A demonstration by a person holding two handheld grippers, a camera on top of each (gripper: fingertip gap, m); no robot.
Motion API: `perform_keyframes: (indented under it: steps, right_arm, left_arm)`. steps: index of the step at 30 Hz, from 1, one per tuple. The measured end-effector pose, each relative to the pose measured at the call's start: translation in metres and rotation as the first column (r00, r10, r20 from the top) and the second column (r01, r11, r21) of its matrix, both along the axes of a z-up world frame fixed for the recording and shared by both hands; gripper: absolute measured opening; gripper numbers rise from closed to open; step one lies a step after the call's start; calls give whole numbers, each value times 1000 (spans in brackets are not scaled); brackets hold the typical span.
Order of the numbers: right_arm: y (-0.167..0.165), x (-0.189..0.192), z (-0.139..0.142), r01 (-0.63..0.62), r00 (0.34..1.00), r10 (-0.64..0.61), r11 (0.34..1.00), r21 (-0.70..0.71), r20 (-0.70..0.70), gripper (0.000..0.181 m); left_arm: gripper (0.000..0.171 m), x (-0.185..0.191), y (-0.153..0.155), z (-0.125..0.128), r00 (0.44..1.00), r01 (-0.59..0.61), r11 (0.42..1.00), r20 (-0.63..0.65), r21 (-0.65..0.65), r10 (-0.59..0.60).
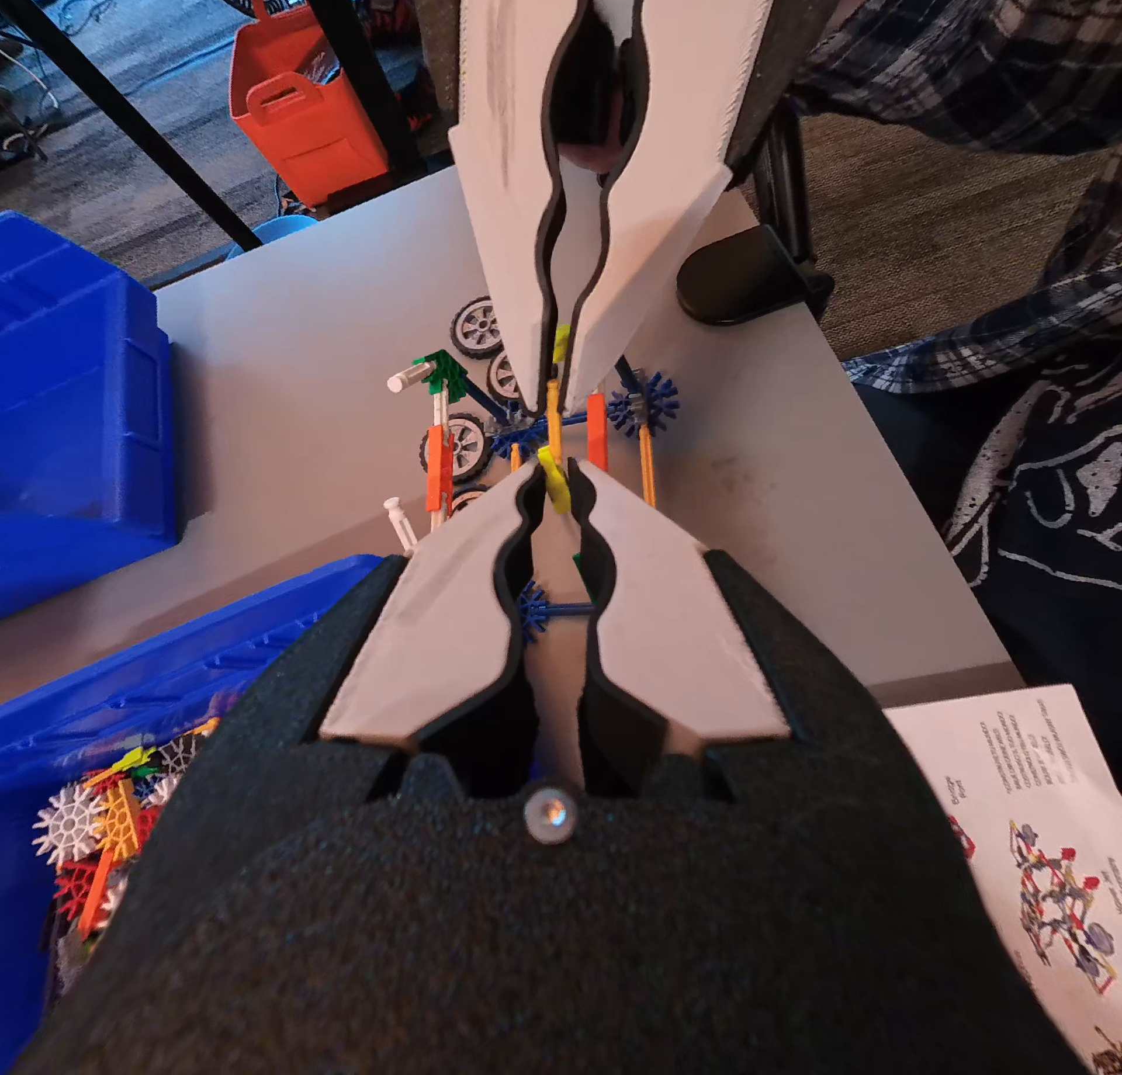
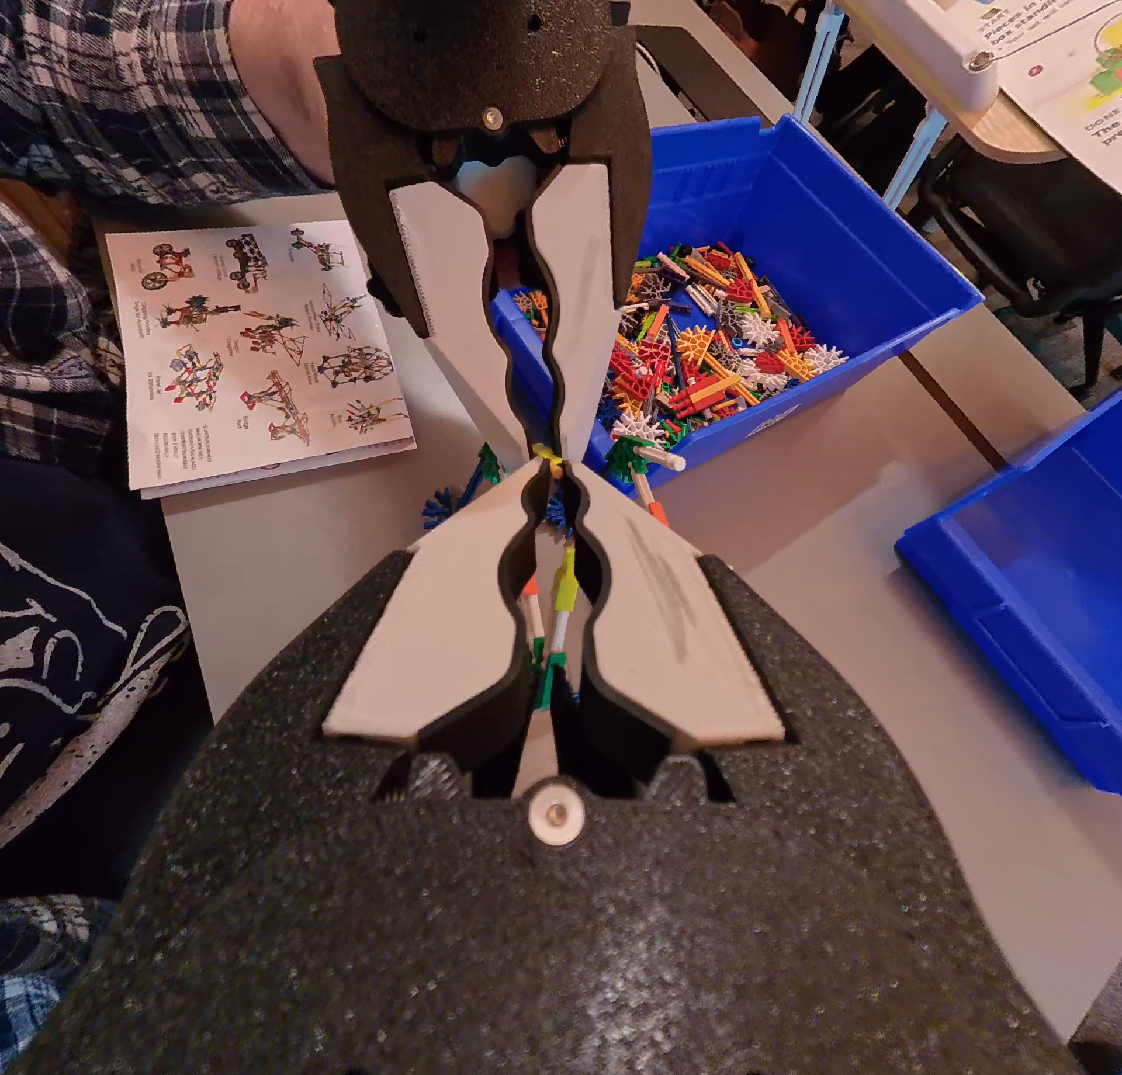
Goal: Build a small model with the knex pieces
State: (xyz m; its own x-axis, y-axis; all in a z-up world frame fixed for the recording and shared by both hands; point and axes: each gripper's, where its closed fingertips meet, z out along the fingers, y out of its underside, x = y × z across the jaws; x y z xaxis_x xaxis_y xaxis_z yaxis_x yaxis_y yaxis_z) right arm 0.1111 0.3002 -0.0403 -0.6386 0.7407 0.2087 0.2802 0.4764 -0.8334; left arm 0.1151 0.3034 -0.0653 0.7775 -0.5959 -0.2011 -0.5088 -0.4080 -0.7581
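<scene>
L gripper (image 1: 557, 470) is closing its tips on a yellow connector (image 1: 554, 480) at the near end of the toy model (image 1: 522, 433), which is sitting on the grey table (image 1: 291, 366). Fingers are nearly together, w/ the yellow piece pinched between the tips. R gripper (image 1: 549, 405) is coming in from the opposite side of the model, pointing tip-to-tip at the L one. Its jaws are narrowed around an orange-yellow rod (image 1: 553, 420) of the model; whether the pads are actually bearing on the rod, cannot tell.

In the right wrist view the R gripper (image 2: 554, 474) is meeting the L gripper (image 2: 549, 448) directly over the model (image 2: 631, 469), w/ the yellow connector (image 2: 548, 456) showing between the two sets of tips. A second yellow piece (image 2: 566, 584) is visible in the gap between the R fingers, closer to the camera than the tips.

Model: grey wheels (image 1: 464, 446), blue spoked connectors (image 1: 642, 405), orange sleeves (image 1: 438, 469), green connector w/ white rod (image 1: 443, 372).

Beside the model, blue bin (image 2: 850, 244) is holding mixed loose pieces (image 2: 716, 348). Second blue bin (image 2: 1032, 566) is standing further out from the model. Printed instruction sheet (image 2: 255, 348) is lying on the table on the model's other side, by a person in a plaid sleeve (image 2: 139, 87). Orange tote (image 1: 303, 105) is standing on the floor beyond the table.
</scene>
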Motion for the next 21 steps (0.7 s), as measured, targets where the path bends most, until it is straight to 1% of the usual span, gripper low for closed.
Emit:
perform_keyframes:
  steps: [11,17,19,21]
  right_arm:
    - [0,2,-2,10,1000,-9,994,-105,13,3]
    - [-10,7,-8,-2,1000,4,988,-153,10,3]
    - [-16,8,-15,-7,1000,9,989,-150,17,3]
    - [-14,8,-16,10,1000,-9,989,-147,9,3]
  left_arm:
    - [6,1,0,0,998,3,998,-62,57,0]
    - [5,9,-4,-6,991,35,994,-130,99,-22]
    - [5,15,-6,-10,988,60,992,-147,107,-44]
    - [5,15,-7,-9,987,61,992,-153,110,-44]
